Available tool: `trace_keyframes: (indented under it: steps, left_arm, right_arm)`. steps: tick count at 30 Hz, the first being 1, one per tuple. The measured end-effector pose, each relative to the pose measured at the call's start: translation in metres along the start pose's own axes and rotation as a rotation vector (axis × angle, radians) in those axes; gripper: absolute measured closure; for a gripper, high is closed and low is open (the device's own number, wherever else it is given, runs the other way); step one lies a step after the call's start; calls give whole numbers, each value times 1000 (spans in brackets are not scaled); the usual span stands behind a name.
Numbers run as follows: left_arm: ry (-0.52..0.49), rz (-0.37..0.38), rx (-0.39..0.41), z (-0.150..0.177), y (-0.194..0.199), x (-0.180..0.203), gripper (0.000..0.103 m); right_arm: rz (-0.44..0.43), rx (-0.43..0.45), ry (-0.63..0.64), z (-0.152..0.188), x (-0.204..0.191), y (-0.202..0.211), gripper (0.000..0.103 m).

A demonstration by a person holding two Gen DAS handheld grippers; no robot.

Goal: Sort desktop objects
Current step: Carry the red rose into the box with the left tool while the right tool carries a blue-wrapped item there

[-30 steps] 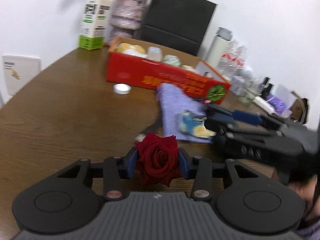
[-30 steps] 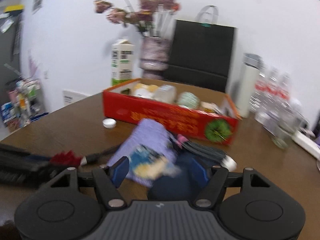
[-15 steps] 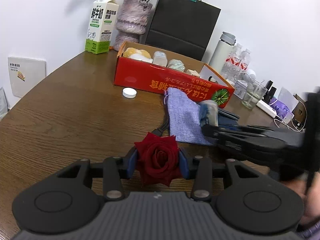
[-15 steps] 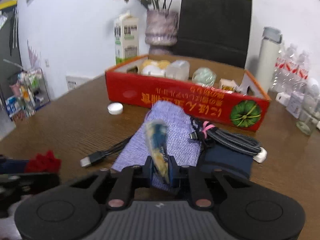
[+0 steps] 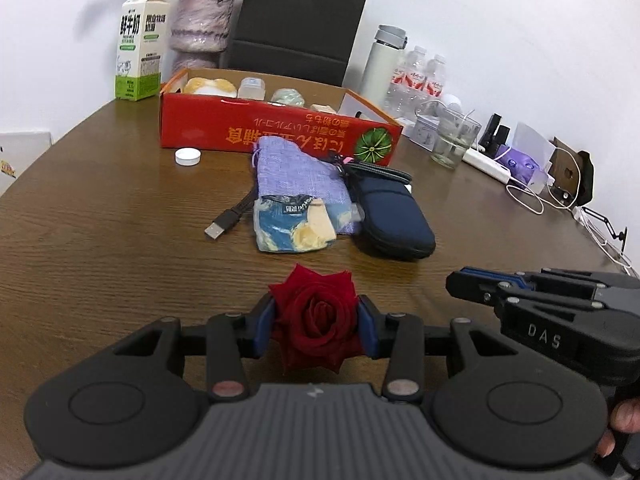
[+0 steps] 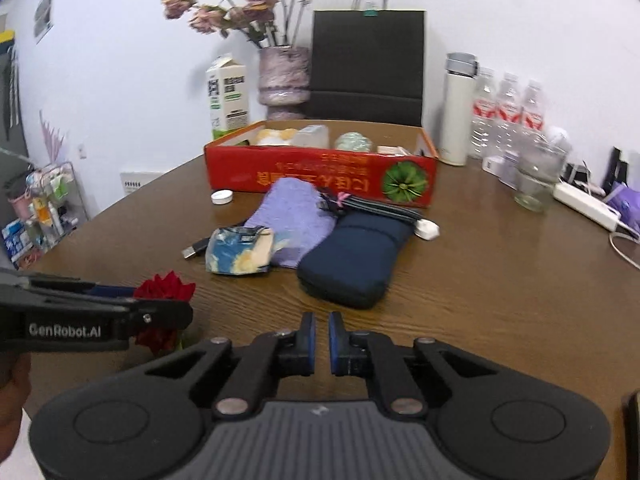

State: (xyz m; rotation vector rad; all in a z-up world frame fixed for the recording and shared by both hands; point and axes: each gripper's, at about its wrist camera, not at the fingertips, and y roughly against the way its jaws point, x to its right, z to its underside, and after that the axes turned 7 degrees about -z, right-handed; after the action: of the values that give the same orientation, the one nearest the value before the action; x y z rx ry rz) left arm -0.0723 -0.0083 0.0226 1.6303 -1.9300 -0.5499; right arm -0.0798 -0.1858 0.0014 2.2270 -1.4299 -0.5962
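My left gripper [image 5: 316, 314] is shut on a red rose [image 5: 314, 320], held just above the brown table [image 5: 100, 220]. In the right wrist view the rose [image 6: 164, 292] shows at the left, between the left gripper's fingers. My right gripper [image 6: 322, 326] is shut with nothing between its blue pads. It hovers near the table's front, short of a navy case [image 6: 356, 264]. A blue and yellow packet [image 6: 236, 252] lies on the table against a purple pouch [image 6: 294, 208]. An open red box [image 6: 320, 172] with several items stands behind them.
A USB cable [image 5: 224, 226] lies left of the packet and a white cap [image 5: 188, 156] lies by the box. A milk carton [image 5: 140, 44], vase [image 5: 202, 20] and black bag [image 5: 296, 20] line the back. A glass [image 5: 454, 142], bottles and cords crowd the right side.
Half a second ago my right gripper pinched the blue and yellow packet; now the packet lies on the table and the gripper has drawn back, empty. The left gripper still holds the rose.
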Motion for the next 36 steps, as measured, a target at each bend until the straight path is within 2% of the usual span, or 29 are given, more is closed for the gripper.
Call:
trace_keyframes:
  steps: [1, 2, 3, 5, 9, 12, 14, 16, 17, 20, 21, 24, 26, 27, 28, 30, 32, 34, 36]
  left_arm:
    - [1, -9, 8, 2, 2, -1, 59]
    - [6, -19, 13, 3, 4, -3, 59]
    - [18, -35, 12, 4, 5, -7, 59]
    - [43, -65, 6, 5, 7, -16, 59]
    - [70, -117, 19, 2, 16, -31, 59]
    - [83, -142, 34, -1, 22, -40, 59]
    - [92, -149, 36, -2, 23, -44, 59]
    - [99, -152, 34, -2, 23, -47, 59]
    - [103, -152, 30, -2, 21, -47, 59]
    - [113, -138, 12, -3, 14, -49, 59]
    - [112, -132, 11, -4, 12, -50, 59]
    - [100, -110, 21, -13, 7, -48, 59]
    - [94, -59, 30, -29, 3, -49, 60]
    - [88, -5, 37, -43, -1, -49, 60]
    - [81, 49, 43, -59, -6, -49, 60]
    - [70, 106, 33, -99, -20, -48, 60]
    - [38, 94, 37, -143, -42, -45, 60]
    - [8, 78, 23, -183, -68, -39, 60]
    - [8, 84, -29, -219, -104, -34, 60]
  right_arm:
    - [-11, 15, -4, 0, 1, 2, 90]
    - [-27, 36, -2, 1, 1, 3, 81]
    - [-52, 49, 9, 0, -1, 1, 65]
    - [-95, 51, 30, -5, -3, -10, 52]
    - [-160, 40, 74, -31, -13, -52, 54]
    - [-128, 28, 132, -51, -24, -86, 55]
    - [-120, -21, 147, -57, -28, -107, 57]
    - [-122, -74, 140, -54, -30, -118, 72]
    - [-136, -76, 136, -49, -31, -117, 84]
    - [-118, -52, 105, -40, -32, -100, 95]
    - [-110, -40, 84, -38, -31, -90, 98]
    - [-100, 17, 44, -36, -24, -57, 99]
    - [-90, 69, 7, -43, -12, -36, 99]
    - [-85, 102, -23, -52, -2, -28, 99]
    - [-81, 131, -46, -62, 8, -22, 99]
    - [-60, 175, -59, -88, 27, -20, 99]
    - [-1, 200, -63, -118, 47, -30, 99]
    - [18, 204, -80, -150, 68, -47, 99]
    - [8, 151, -90, -183, 85, -77, 99]
